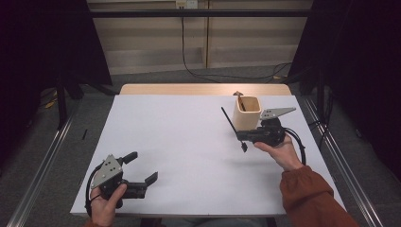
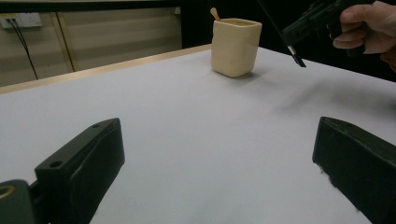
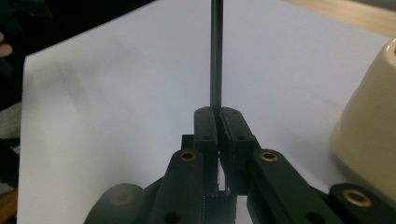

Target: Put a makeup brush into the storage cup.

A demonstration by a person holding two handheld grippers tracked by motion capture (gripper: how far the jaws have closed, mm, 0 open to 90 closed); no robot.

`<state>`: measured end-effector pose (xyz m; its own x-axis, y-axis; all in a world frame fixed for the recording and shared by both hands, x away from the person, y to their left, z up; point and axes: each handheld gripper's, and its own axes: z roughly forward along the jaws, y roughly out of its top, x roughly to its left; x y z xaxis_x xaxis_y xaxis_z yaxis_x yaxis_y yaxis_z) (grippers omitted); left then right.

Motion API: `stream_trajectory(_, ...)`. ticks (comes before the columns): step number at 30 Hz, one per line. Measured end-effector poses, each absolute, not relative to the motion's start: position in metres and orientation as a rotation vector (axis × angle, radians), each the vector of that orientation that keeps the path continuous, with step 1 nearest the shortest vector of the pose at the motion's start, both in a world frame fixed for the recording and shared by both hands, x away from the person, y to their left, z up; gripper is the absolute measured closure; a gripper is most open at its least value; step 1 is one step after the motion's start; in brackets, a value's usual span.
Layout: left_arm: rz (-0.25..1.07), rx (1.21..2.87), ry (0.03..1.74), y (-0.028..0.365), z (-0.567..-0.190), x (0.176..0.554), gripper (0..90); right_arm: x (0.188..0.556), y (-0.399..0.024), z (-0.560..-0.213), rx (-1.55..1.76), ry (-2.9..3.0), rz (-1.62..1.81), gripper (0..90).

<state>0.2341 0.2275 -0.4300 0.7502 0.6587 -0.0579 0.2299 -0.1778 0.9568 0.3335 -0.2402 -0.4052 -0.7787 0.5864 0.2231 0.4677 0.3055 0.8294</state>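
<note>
My right gripper (image 1: pixel 242 137) clamps a thin black stick (image 1: pixel 230 120) right of centre beside the cream cup (image 1: pixel 248 113), while my left gripper (image 1: pixel 142 168) gapes lower left.

**Cup far right, tools at near left and right**

The cup (image 1: pixel 248 112) stands on the counter (image 1: pixel 189 142) at its far right, a stick (image 1: pixel 239 98) inside it. Just before the cup, the right tool (image 1: pixel 242 137) holds a thin rod (image 1: pixel 230 121). The left tool (image 1: pixel 142 166) sits at the near left corner, well apart.

High view overhead; jaw views low — all share cup (image 1: pixel 247 112).
</note>
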Motion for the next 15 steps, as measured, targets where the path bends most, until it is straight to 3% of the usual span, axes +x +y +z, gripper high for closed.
stream_trajectory(15,0.448,1.740,0.706,0.229,-0.429,0.234,2.0,0.316,-0.242,-0.387,0.845,2.376,1.660,86.0)
